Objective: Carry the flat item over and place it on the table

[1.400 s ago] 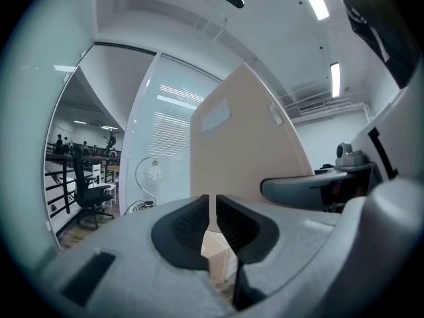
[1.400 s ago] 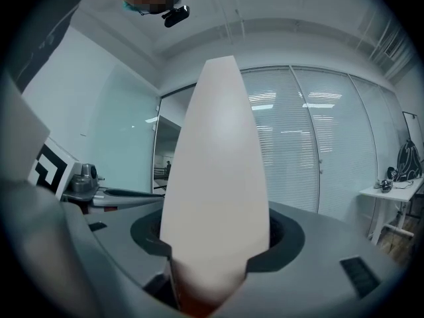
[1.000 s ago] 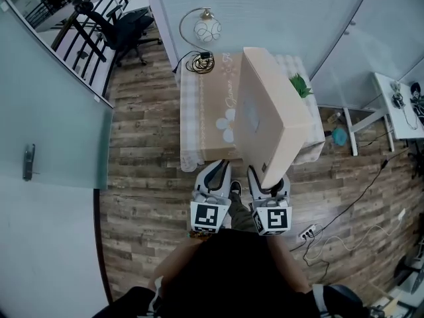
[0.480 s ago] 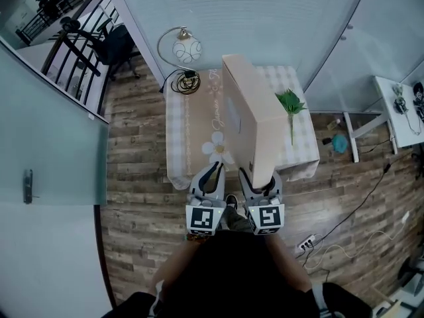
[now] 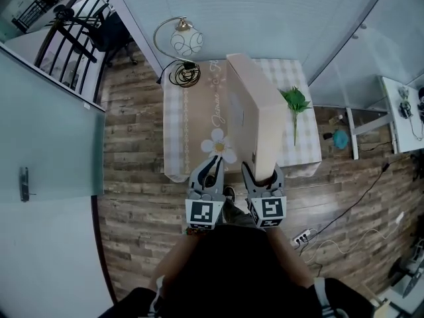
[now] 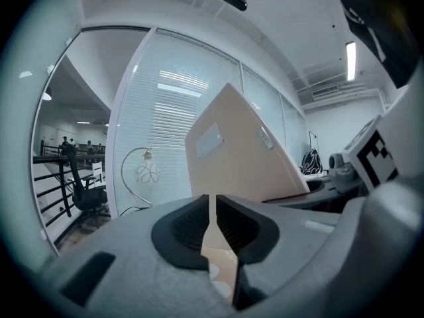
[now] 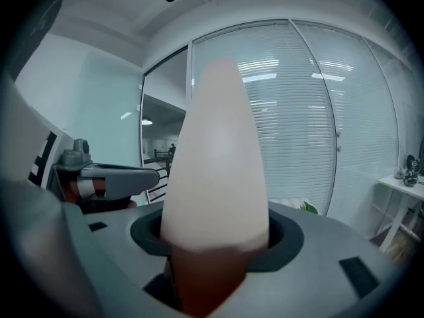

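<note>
One flat, beige cardboard box (image 5: 255, 121) stands edgewise, clamped in the jaws of the right gripper (image 5: 261, 173); the left gripper (image 5: 212, 160) has its jaws clenched, empty.

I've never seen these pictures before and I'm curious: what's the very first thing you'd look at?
The big flat beige box stands out first, gripped on its edge by the jaws of the right gripper over the checked-cloth table. The left gripper beside it is shut and empty. A curly lamp sits at the table's far left corner, and a green sprig lies on its right side.
</note>
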Available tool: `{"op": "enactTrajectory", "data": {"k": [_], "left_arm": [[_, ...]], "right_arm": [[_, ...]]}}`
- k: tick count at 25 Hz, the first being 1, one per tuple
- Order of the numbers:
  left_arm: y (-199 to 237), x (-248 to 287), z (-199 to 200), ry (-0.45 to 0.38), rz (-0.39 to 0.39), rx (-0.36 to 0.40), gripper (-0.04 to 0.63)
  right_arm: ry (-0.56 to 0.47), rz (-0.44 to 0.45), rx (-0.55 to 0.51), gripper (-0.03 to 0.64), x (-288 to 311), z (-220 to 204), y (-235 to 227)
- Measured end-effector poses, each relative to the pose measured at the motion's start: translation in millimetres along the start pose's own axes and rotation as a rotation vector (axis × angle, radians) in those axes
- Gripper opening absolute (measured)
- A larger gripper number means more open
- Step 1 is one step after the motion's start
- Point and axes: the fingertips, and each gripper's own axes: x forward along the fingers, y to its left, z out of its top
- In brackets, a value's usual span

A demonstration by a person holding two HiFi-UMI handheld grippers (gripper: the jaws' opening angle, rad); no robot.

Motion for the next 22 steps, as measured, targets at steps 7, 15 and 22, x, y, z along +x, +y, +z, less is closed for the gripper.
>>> {"op": "enactTrajectory", "data": {"k": [7, 15, 22], "left_arm": [[32.8, 26.7, -0.2, -0.007, -0.020, -0.017, 0.046], [80.6, 47.2, 3.9, -0.030, -0.012, -0.038, 0.046], [90.2, 64.2, 1.9, -0.038, -0.084, -0.049, 0.046]], "right_arm": [[0.140, 0.022, 0.039, 0.256, 40.0, -13.0, -6.3], [0.227, 0.008, 0.072, 0.256, 75.1, -23.9, -12.9], [0.348, 0.004, 0.101, 0.256, 106.8, -47.2, -14.1]]}}
